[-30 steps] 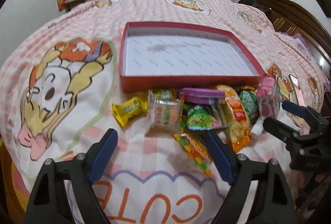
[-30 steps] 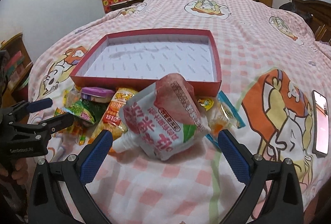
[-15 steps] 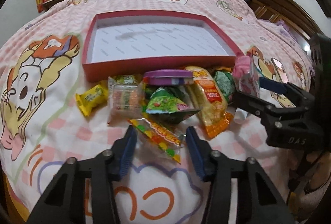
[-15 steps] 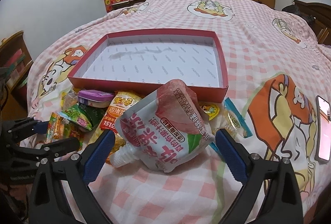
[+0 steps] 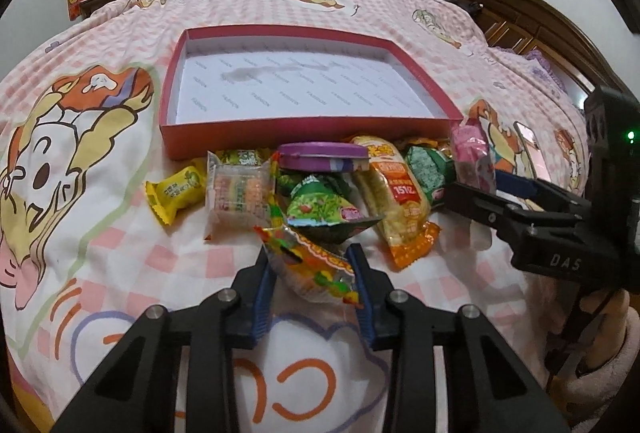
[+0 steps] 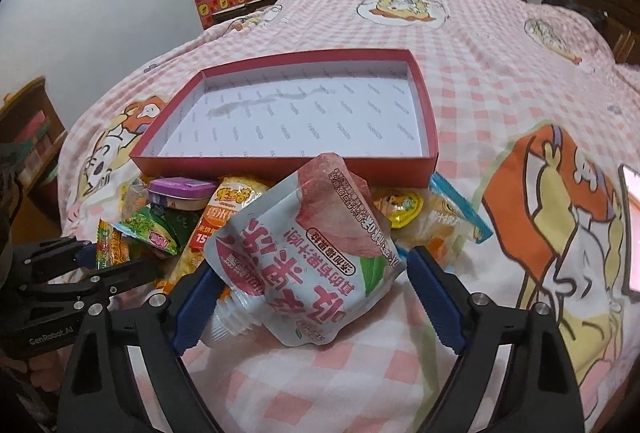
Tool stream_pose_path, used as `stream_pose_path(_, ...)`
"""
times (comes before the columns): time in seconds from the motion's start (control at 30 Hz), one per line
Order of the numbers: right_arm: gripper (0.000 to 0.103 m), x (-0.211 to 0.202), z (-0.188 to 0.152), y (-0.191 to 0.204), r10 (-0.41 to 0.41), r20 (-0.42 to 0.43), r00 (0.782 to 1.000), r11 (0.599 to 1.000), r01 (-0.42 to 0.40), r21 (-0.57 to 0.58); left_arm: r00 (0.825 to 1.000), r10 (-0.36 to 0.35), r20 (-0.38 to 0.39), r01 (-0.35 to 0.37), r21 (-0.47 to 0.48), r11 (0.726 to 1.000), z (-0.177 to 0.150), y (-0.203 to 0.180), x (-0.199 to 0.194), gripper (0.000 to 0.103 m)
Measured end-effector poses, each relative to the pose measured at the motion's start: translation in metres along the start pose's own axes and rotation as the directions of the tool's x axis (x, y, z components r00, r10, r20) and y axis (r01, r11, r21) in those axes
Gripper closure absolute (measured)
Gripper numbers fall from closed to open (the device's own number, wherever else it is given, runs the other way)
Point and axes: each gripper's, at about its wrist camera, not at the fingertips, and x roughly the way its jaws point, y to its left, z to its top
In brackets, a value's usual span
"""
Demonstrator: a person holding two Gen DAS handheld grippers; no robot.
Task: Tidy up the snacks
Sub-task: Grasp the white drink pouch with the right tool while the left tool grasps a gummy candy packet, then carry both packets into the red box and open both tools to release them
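Left tool now closed on the candy packet, previously wide open.
Right tool spread around the pouch; red box bordered by snacks at its near wall.

Even, soft indoor light, fairly bright; source not visible. Colours warm, slight pink cast from the bedspread. Shadows faint and diffuse: a soft one under the pouch, thin ones under the snack pile. Small glare patches on glossy wrappers and on the phone screen. Strong fisheye bend in both views; black vignette at the corners. Centre sharp, printed text legible; edges smeared and softer.
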Motion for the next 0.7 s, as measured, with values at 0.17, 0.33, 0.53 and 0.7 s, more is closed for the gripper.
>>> stream_pose_path(0.17,0.012,-0.011,-0.002,-0.002,0.023,0.025,0.999,0.999,-0.024,0.025,1.0,-0.009,0.016,0.009,0.002,1.0,0.0,0.0,-0.013,0.067)
stream_pose_path(0.33,0.012,-0.024,0.001,0.0,0.028,0.046,0.999,0.999,-0.029,0.017,0.999,0.001,0.045,-0.002,0.015,1.0,0.003,0.0,-0.026,0.067)
stream_pose_path(0.53,0.012,-0.032,0.007,0.006,0.05,0.063,0.997,0.999,-0.05,-0.001,0.997,0.017,0.076,-0.018,0.012,1.0,0.015,0.001,-0.034,0.067)
stream_pose_path(0.7,0.012,-0.031,0.014,0.008,0.072,0.048,0.996,0.997,-0.072,0.0,0.995,0.022,0.097,-0.023,0.008,1.0,0.027,0.004,-0.039,0.068)
